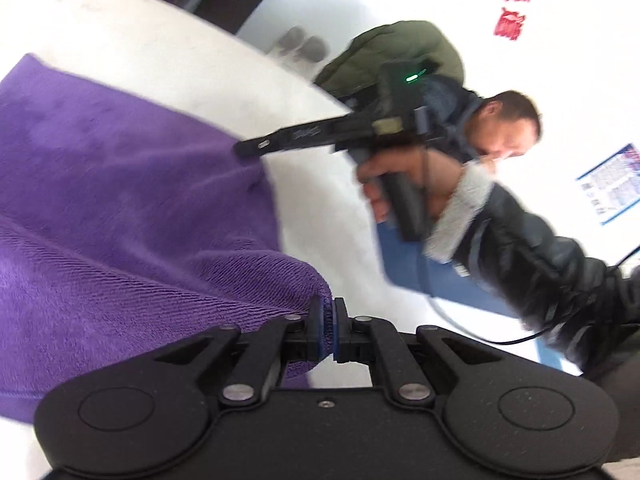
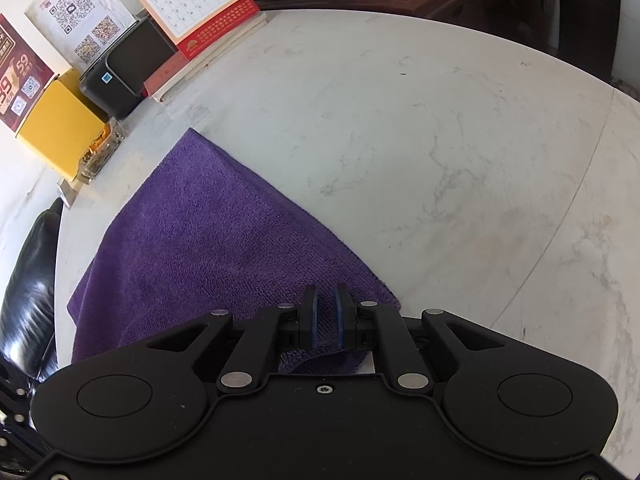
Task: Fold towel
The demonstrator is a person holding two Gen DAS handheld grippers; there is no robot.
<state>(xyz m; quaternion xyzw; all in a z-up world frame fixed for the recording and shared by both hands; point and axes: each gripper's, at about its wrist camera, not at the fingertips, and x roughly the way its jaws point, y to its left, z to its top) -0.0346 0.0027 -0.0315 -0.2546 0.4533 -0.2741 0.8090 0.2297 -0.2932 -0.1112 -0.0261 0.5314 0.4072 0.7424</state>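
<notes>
Tools, left tool (image 1: 328,322) and right tool (image 2: 326,318), each pinch purple towel (image 2: 208,240) corners.

One purple towel (image 2: 208,240) lies on one marble table (image 2: 440,140). Two grippers show: the left gripper (image 1: 328,312) and the right gripper (image 2: 326,308), each with two fingers. Along the table's far edge stand one calendar (image 2: 188,0), one black box (image 2: 128,68), one yellow box (image 2: 56,128) and one small glass dish (image 2: 100,152). Two printed sheets hang on the wall there: one with codes (image 2: 76,12), one red poster (image 2: 16,76). One person (image 1: 512,208) is in the left view, with one hand (image 1: 400,184) showing.
</notes>
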